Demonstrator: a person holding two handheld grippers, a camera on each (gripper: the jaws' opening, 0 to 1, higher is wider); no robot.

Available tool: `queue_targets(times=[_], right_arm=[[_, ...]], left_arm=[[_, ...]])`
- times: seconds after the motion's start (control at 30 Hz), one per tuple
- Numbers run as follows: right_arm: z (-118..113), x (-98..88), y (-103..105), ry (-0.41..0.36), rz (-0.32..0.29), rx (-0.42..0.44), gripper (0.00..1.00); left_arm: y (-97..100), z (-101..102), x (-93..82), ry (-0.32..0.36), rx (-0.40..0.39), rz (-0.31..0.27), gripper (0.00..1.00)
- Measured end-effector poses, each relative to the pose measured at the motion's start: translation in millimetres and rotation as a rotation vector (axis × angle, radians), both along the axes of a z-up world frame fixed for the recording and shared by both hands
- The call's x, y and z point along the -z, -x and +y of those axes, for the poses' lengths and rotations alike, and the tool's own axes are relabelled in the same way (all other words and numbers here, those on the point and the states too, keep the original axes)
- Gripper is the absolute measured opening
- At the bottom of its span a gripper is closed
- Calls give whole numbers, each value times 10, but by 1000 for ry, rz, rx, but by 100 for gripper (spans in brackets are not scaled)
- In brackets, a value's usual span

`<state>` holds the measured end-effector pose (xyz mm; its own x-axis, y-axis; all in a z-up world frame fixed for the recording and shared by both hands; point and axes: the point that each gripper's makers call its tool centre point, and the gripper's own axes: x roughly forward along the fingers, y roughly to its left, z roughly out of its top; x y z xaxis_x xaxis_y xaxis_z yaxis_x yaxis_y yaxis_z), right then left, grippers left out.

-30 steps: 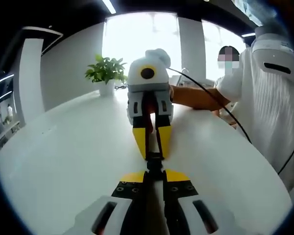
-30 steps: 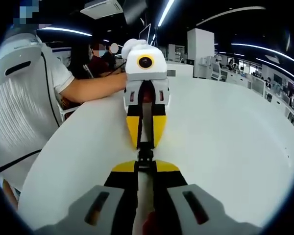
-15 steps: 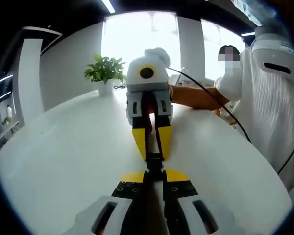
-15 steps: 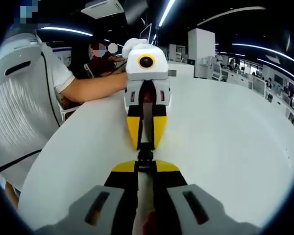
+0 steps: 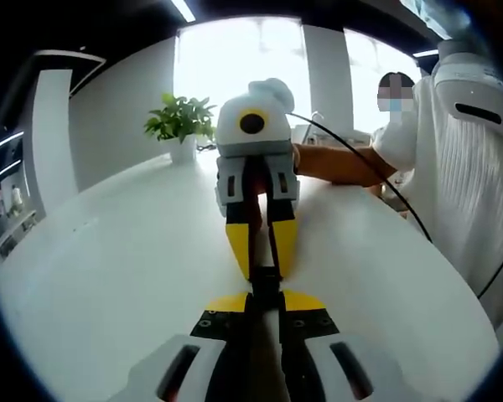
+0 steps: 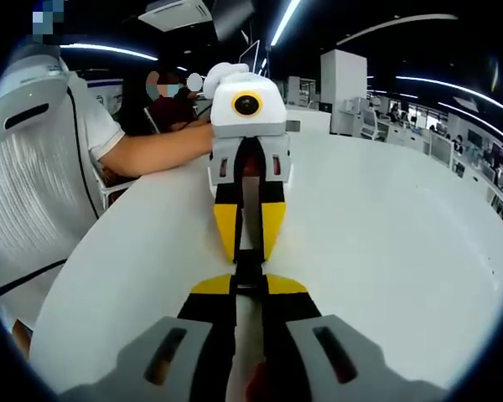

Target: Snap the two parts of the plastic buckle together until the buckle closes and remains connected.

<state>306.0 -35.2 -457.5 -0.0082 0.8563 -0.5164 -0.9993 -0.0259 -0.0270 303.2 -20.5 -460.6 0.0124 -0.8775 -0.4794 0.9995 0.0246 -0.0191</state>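
Note:
The black plastic buckle (image 5: 266, 283) hangs above the white table (image 5: 109, 268), caught between two grippers that face each other tip to tip. In the left gripper view, my left gripper (image 5: 265, 296) rises from the bottom, shut on the near buckle part. My right gripper (image 5: 264, 268) points back at it, shut on the far part. The right gripper view mirrors this: right gripper (image 6: 249, 285) at the bottom, left gripper (image 6: 248, 253) opposite, buckle (image 6: 248, 268) between their yellow tips. The joint between the two parts is mostly hidden by the fingers.
A potted plant (image 5: 181, 126) stands at the table's far edge. A person in a white shirt (image 5: 469, 167) stands along the table's side, a forearm (image 5: 335, 165) stretched out to the gripper, with a black cable (image 5: 365, 172) trailing. Open table surface (image 6: 386, 234) spreads around the grippers.
The two grippers have closed in on each other slightly, so the opposing yellow tips sit nearer my own and less of the buckle shows between them.

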Motion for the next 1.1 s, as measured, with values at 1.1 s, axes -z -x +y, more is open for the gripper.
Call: queue_targets(times=[1.1], right_arm=[[-1, -5, 12, -1, 0, 51, 12]], left_arm=[[-17, -45, -3, -1, -47, -25, 12]])
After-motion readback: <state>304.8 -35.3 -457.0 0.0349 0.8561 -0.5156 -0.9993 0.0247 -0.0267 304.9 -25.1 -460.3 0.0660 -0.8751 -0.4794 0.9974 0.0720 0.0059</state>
